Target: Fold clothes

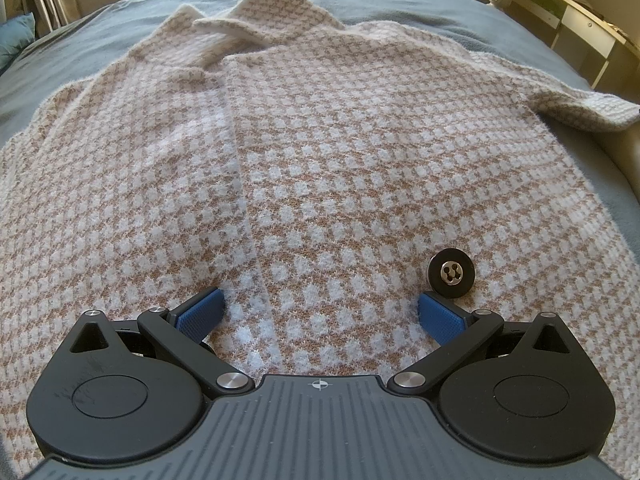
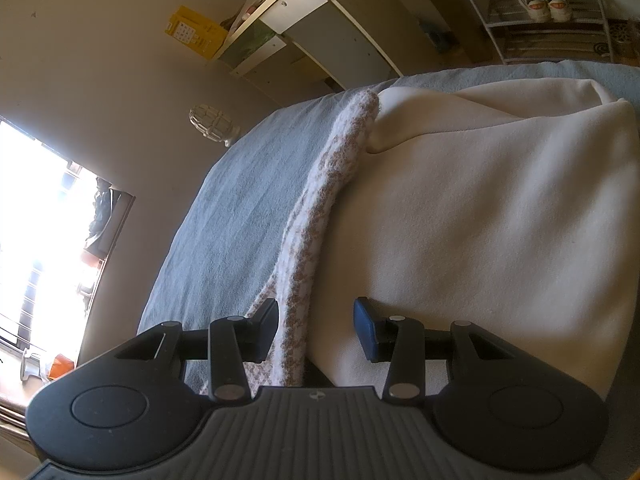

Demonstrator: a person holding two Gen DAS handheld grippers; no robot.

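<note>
Houndstooth jacket beneath downward-tilted left gripper, jaws apart; right gripper likewise

Jacket spread flat on bed, button on it, shelf unit probably beyond bed's right corner

Both views sharp, with strong fisheye bending and dark corners. Daylight soft and even across the checked cardigan, a little cooler on its white squares. Blown out to pure white at the window, left of the bed, with no detail in its panes. Warm light on the cream cloth, deep shadow below its fold. Wall dim and brownish. No motion blur.
</note>
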